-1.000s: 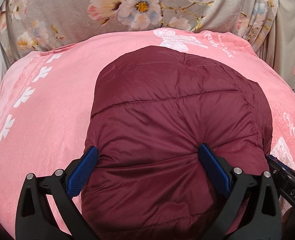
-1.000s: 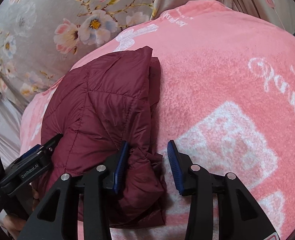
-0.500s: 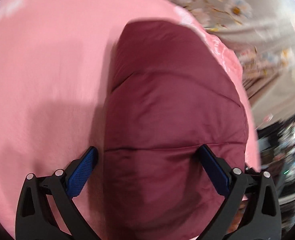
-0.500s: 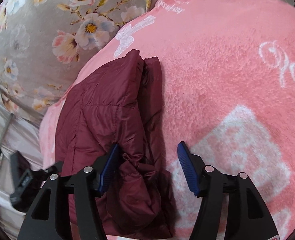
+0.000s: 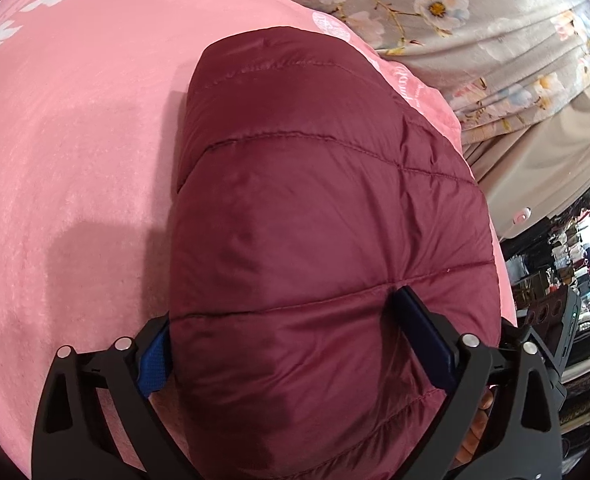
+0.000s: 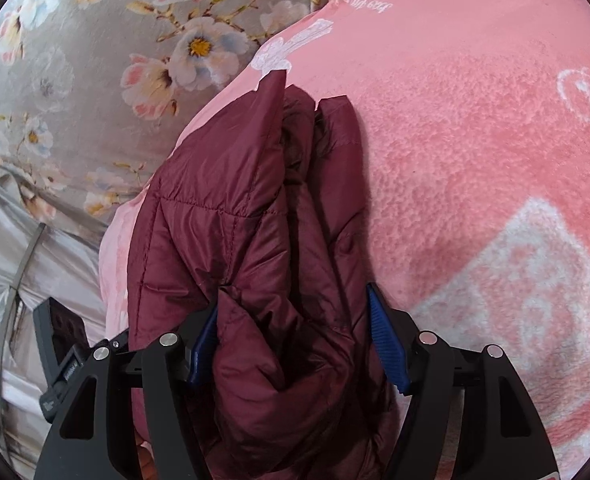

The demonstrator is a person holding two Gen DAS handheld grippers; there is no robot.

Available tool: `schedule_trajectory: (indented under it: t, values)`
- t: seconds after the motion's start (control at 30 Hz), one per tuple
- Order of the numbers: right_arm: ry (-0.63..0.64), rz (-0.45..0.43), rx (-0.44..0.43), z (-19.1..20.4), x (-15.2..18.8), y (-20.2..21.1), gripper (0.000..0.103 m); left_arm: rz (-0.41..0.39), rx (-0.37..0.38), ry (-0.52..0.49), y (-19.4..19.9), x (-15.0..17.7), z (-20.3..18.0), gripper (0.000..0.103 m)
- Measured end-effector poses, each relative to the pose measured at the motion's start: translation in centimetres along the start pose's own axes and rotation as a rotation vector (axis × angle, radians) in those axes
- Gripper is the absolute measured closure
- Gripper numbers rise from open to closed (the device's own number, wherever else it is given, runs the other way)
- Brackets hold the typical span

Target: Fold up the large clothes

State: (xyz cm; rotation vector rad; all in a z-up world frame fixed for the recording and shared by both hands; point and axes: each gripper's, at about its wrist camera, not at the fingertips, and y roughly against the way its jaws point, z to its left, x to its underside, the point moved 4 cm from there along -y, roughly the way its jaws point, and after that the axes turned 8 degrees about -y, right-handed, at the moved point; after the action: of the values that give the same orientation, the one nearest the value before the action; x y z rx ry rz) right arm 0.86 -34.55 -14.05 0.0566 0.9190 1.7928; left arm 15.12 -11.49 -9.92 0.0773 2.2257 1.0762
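Observation:
A maroon quilted jacket lies folded into a thick bundle on a pink fleece blanket. My left gripper straddles the near end of the bundle, its jaws closing. The right pad dents the fabric and the left pad sits tucked against the bundle's side. In the right wrist view the jacket shows its layered edge. My right gripper is open around that edge. Its left pad touches the fabric. Its right pad stands at the fold's rim, on the blanket.
A grey floral sheet covers the bed beyond the blanket. The bed's edge drops off at the right of the left wrist view, with cluttered shelves beyond. The other gripper's body shows at the lower left of the right wrist view.
The left gripper swung round to the jacket's side and its left pad came up against the bundle. The right gripper's jaws widened and slid forward along the jacket's edge.

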Motion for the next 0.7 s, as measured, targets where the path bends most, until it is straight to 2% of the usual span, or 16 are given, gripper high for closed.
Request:
schedule_trajectory:
  t: [0.03,0.07,0.1,0.13,0.17,0.23,0.3,0.37,0.4,0.5,0.53,0.6,0.63,0.7]
  values:
    - [0.009,0.010,-0.006,0.1,0.0,-0.1,0.054,-0.001,-0.002,-0.003,0.0,-0.1,0.0,0.013]
    - [-0.010,0.040,-0.047,0.1,0.0,-0.5,0.064,-0.003,-0.001,-0.007,0.1,-0.2,-0.2,0.019]
    - [-0.040,0.052,-0.073,-0.1,-0.1,-0.6,0.070,-0.004,0.001,-0.012,0.3,-0.3,-0.2,0.022]
    - [-0.054,0.044,-0.081,-0.1,-0.1,-0.4,0.079,-0.006,0.005,-0.023,0.6,-0.5,-0.5,0.032]
    - [-0.037,0.031,-0.081,0.2,0.0,0.0,0.083,-0.012,0.012,-0.035,1.1,-0.7,-0.7,0.037]
    - [0.005,-0.005,-0.075,1.4,0.2,1.3,0.085,-0.035,0.031,-0.067,2.5,-1.3,-1.2,0.052]
    - [0.048,-0.055,-0.096,3.3,0.5,3.2,0.086,-0.067,0.065,-0.112,4.1,-2.1,-2.1,0.059]
    - [0.100,-0.106,-0.095,5.2,0.6,4.9,0.086,-0.098,0.087,-0.152,5.7,-2.6,-3.2,0.061]
    - [0.165,-0.170,-0.100,7.9,0.5,7.1,0.086,-0.118,0.099,-0.184,6.9,-3.1,-3.9,0.061]
    - [0.210,-0.216,-0.115,10.0,0.3,8.6,0.086,-0.187,0.115,-0.271,10.1,-4.2,-5.5,0.061]
    - [0.272,-0.276,-0.138,12.6,0.0,10.5,0.086,-0.216,0.117,-0.299,11.1,-4.6,-5.9,0.061]
    - [0.302,-0.303,-0.150,14.0,-0.1,11.3,0.086,-0.298,0.110,-0.372,14.0,-5.7,-6.9,0.061]
    - [0.367,-0.362,-0.174,17.0,-0.4,12.5,0.086,-0.327,0.107,-0.395,14.9,-6.4,-7.4,0.061]
    - [0.430,-0.412,-0.209,20.3,-1.0,13.4,0.086,-0.406,0.100,-0.451,17.7,-8.1,-7.9,0.061]
